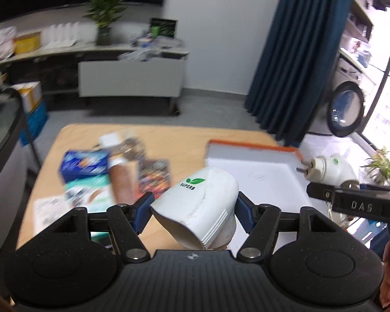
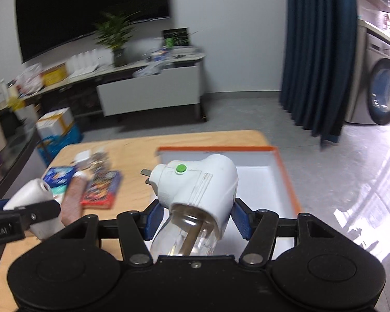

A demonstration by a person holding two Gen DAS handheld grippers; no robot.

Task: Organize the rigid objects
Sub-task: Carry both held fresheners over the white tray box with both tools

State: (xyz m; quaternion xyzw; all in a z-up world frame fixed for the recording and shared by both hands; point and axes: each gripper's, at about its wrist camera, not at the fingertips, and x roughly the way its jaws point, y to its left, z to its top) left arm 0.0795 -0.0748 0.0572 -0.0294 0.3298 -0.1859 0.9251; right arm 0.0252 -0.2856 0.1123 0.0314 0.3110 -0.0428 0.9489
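Left wrist view: blurred packets and boxes (image 1: pixel 104 171) lie unsorted on the wooden table (image 1: pixel 174 137); the left gripper (image 1: pixel 193 209) clamps a white plastic plug-in device (image 1: pixel 200 208). Beyond, the orange-rimmed white tray (image 1: pixel 249 147) holds nothing visible. Rightmost, the right gripper (image 2: pixel 193 219) clamps a white plug-in vaporizer with clear bottle (image 2: pixel 197 195) above that tray. Most sorting seems left.

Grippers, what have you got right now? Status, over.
Left gripper clamped on white SUPERB cap. Right gripper clamped on white plug-in unit. Both above the white tray. Nothing in the way.
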